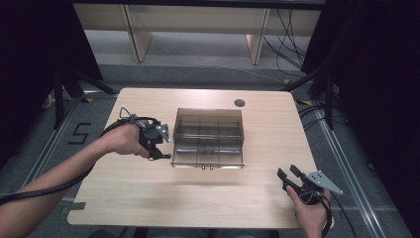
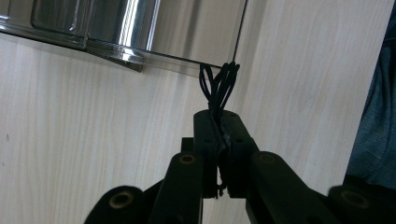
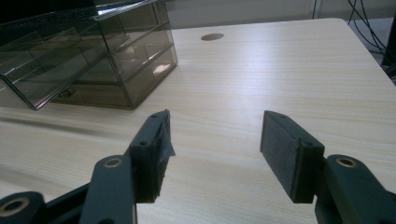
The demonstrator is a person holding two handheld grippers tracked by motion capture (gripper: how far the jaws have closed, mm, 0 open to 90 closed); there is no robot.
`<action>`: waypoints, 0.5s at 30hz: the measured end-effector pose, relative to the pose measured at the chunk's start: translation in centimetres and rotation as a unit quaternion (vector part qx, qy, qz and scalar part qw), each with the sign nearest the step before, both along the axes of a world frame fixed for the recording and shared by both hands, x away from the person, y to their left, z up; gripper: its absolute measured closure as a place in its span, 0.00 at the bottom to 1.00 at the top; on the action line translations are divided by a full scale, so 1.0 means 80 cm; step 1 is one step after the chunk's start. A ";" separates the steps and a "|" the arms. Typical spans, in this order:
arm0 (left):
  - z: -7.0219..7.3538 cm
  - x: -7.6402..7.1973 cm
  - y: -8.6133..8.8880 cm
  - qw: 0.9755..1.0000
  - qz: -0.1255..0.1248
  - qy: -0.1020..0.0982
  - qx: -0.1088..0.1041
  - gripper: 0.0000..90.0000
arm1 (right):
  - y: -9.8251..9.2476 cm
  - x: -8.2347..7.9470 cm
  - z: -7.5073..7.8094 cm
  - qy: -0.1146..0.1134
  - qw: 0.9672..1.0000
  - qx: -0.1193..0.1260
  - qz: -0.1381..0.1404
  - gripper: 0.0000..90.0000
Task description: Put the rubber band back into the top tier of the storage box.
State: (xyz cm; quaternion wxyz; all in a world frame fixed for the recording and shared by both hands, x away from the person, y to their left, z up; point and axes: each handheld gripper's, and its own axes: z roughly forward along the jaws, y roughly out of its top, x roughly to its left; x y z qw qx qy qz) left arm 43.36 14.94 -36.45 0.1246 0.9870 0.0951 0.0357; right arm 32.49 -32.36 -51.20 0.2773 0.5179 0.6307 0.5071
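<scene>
Beside the smoky drawer box (image 1: 209,138), black loops (image 2: 218,84) in left gripper (image 2: 219,135) jaws

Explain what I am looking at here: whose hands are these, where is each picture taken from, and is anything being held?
A person sits at a wooden table with a hand-held two-jaw tool in each hand. One picture looks down from above; the other two come from cameras riding on each tool, looking along its black jaws. On the table stands a smoky transparent drawer box. The left tool, beside the box's left side, is shut on a bunch of thin black loops, perhaps hair ties or cord. The right tool rests near the table's right front corner, jaws wide open with nothing between them. A round hole sits near the far edge.
</scene>
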 end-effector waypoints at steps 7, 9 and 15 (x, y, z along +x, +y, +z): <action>0.003 0.003 -0.004 1.000 0.000 -0.002 -0.003 0.96 | -0.001 0.000 0.000 -0.002 1.000 -0.004 -0.001 0.49; 0.004 0.004 -0.005 1.000 0.001 -0.002 -0.002 0.96 | -0.001 0.001 -0.001 -0.003 1.000 -0.003 0.000 0.49; 0.003 0.006 -0.009 1.000 -0.004 -0.002 0.001 0.96 | 0.000 0.001 -0.001 -0.002 1.000 0.000 0.002 0.49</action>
